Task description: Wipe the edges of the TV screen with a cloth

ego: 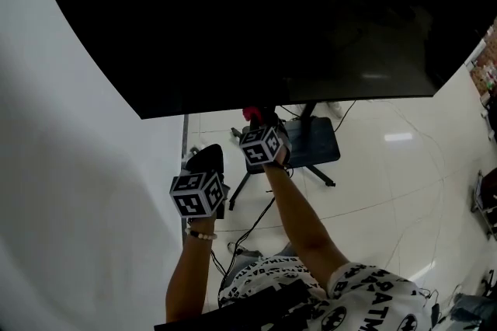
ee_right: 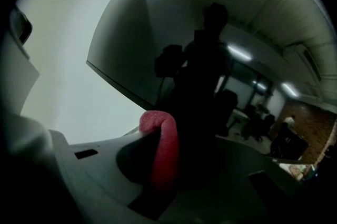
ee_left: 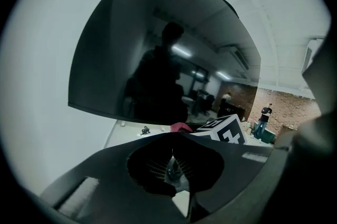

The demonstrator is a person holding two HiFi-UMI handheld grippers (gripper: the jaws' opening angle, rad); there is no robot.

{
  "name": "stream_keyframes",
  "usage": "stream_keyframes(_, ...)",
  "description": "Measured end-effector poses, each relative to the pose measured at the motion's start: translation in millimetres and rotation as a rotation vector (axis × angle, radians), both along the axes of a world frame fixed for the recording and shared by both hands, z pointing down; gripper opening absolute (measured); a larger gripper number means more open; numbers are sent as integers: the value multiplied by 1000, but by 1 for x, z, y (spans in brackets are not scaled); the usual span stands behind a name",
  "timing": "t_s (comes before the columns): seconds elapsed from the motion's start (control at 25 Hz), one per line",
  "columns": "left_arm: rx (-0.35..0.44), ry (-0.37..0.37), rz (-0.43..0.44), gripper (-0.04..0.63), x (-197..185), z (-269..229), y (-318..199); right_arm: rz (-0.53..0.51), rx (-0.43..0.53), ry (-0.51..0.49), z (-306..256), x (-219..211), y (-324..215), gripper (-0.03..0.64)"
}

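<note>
The large black TV screen fills the top of the head view, and its lower edge runs just above both grippers. My right gripper is shut on a red cloth close under that lower edge. In the right gripper view the red cloth stands folded between the jaws, with the TV ahead. My left gripper hangs lower and further left, near the wall. Its jaws meet with nothing between them. From there the TV and the red cloth show ahead.
A white wall runs down the left. Below the screen, the TV stand's dark base and cables lie on the glossy floor. A person stands far off by a brick wall.
</note>
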State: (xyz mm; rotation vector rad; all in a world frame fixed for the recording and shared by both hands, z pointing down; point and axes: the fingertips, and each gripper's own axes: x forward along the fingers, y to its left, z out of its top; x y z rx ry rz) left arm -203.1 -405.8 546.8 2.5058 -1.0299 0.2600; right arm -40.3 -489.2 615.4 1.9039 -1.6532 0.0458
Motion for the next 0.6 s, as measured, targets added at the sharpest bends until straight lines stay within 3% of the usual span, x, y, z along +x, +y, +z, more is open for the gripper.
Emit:
stream_keyframes(0.32,-9,-15,88,-11,132,1,40,65,16,-37,-9,127,52,69)
stream_keyframes(0.6,-13,-5,94,-11,238,8,77,60,13,-34,-5,227,93,69)
